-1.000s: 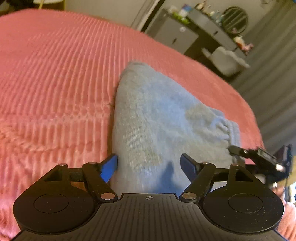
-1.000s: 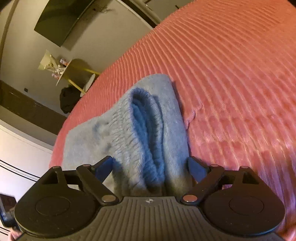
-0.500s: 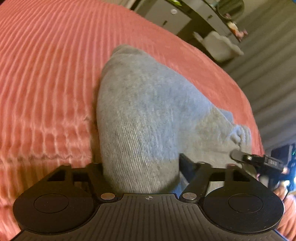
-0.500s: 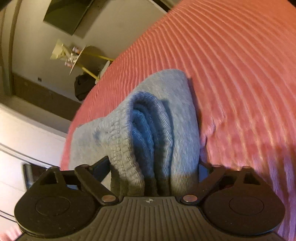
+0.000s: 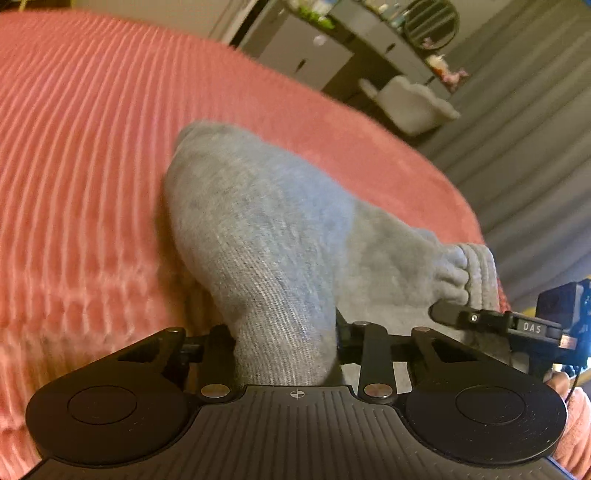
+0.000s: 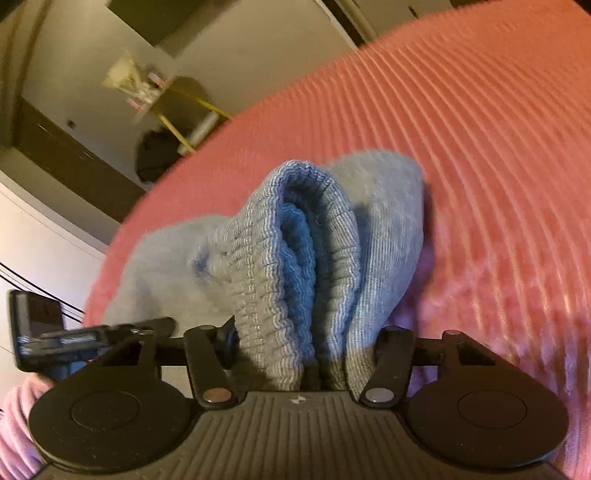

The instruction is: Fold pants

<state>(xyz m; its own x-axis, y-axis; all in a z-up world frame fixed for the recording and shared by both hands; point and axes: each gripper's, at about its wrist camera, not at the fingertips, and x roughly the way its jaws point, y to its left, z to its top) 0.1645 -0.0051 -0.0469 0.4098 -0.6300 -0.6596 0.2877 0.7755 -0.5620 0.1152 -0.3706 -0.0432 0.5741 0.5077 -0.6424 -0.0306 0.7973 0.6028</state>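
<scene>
The left gripper point(image 5: 284, 339) had its jaws closing on a bunched fold of the grey pants point(image 5: 266, 229); the cloth filled the gap between them and was squeezed narrow where it passed through. The right gripper point(image 6: 306, 343) was likewise closing, with the ribbed waistband point(image 6: 295, 236) of the pants packed between its jaws in several upright layers.

From the left wrist, the pants rose from the grip as a smooth, rounded hump, then spread away to the right, where the gathered waistband end lay just above the tip of the right gripper point(image 5: 480, 317), which entered from the right edge. A fingertip point(image 5: 563, 382) of the person's hand showed below it. This view did not show the stacked layers of the waistband.

From the right wrist, those layers were plain: an outer elastic band arched over darker blue folds inside. The flat part of the pants spread off to the left on the bed, toward the left gripper point(image 6: 110, 330), seen side-on at the left edge, with a pink sleeve point(image 6: 18, 417) beneath it.

The pants lay on a pink ribbed bedspread point(image 5: 92, 147). Only the left view took in the grey dresser point(image 5: 306, 55), the round mirror point(image 5: 430, 18) and the curtain point(image 5: 535, 129); only the right showed the yellow-legged stand point(image 6: 177, 122) against the wall.
</scene>
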